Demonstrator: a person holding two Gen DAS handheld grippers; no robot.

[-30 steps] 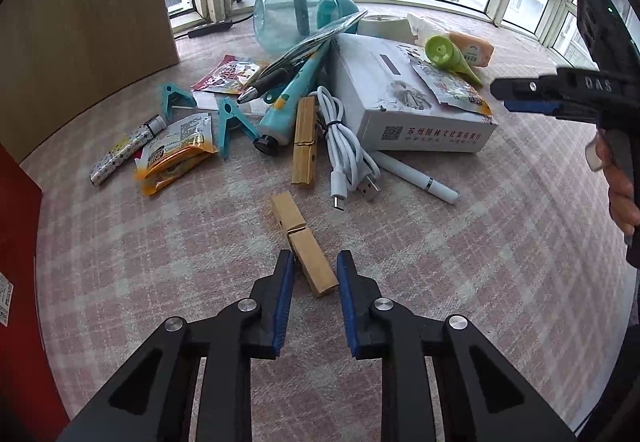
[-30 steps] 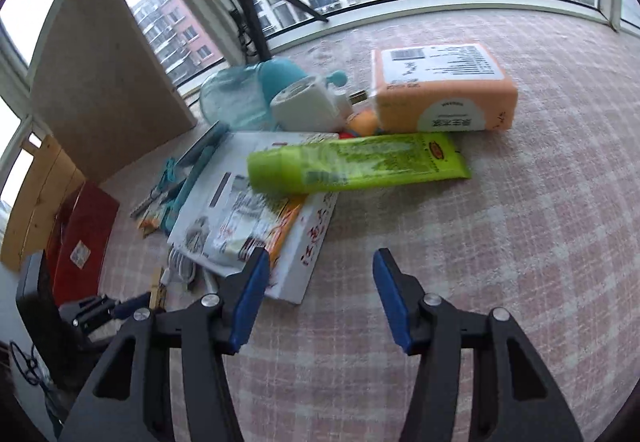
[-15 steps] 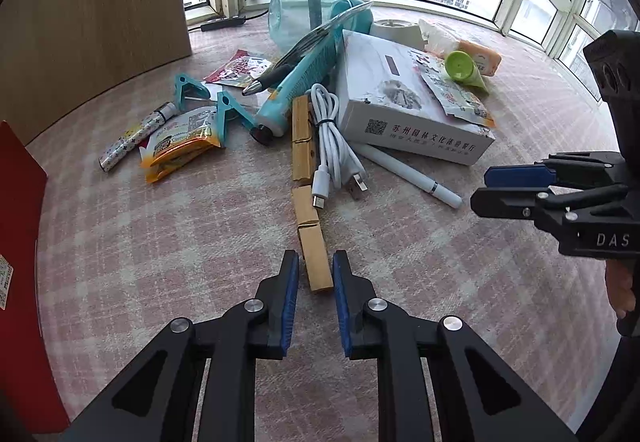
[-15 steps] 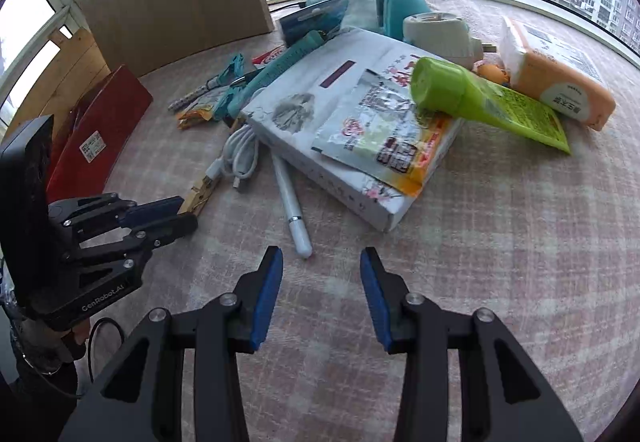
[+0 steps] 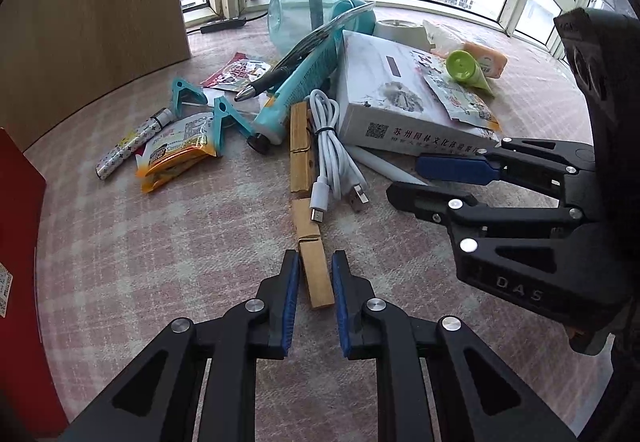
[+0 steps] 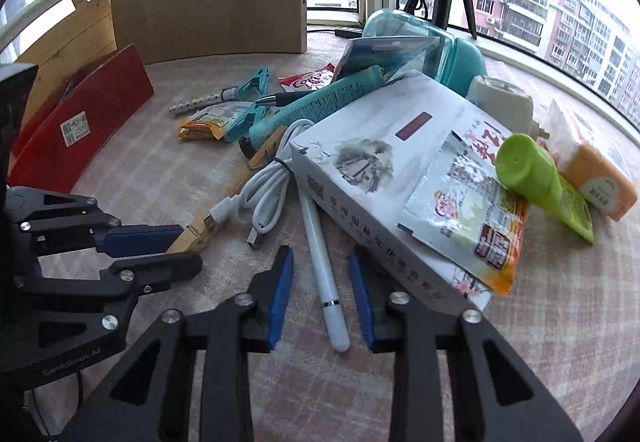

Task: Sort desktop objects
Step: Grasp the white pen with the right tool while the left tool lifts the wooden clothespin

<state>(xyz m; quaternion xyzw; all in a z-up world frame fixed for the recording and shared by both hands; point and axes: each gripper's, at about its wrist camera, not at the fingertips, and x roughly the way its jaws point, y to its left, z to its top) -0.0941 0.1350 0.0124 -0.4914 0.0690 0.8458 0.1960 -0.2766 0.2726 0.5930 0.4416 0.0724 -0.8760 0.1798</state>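
Note:
A pile of desk items lies on the checked cloth. My left gripper (image 5: pixel 314 262) is open, its jaws on either side of a wooden clothespin (image 5: pixel 314 262) without pinching it; it also shows in the right wrist view (image 6: pixel 168 248). My right gripper (image 6: pixel 320 262) is open, its jaws either side of a white stylus pen (image 6: pixel 326 282) lying beside a white box (image 6: pixel 384 169). The right gripper also shows in the left wrist view (image 5: pixel 432 181). A white USB cable (image 5: pixel 332 157) and a second clothespin (image 5: pixel 300 145) lie just beyond.
A snack packet (image 6: pixel 464 217), green tube (image 6: pixel 536 177) and orange pack (image 6: pixel 600 177) rest on or beside the box. Teal clips (image 5: pixel 188 97), a teal tube (image 5: pixel 296 89), a teal bottle (image 5: pixel 304 17) and small packets (image 5: pixel 176 153) lie behind. A red box (image 6: pixel 76 125) stands at left.
My right gripper has swung left and down until its jaws straddle the white pen, and they have narrowed. My left gripper has stayed around the clothespin with its jaws slightly closer.

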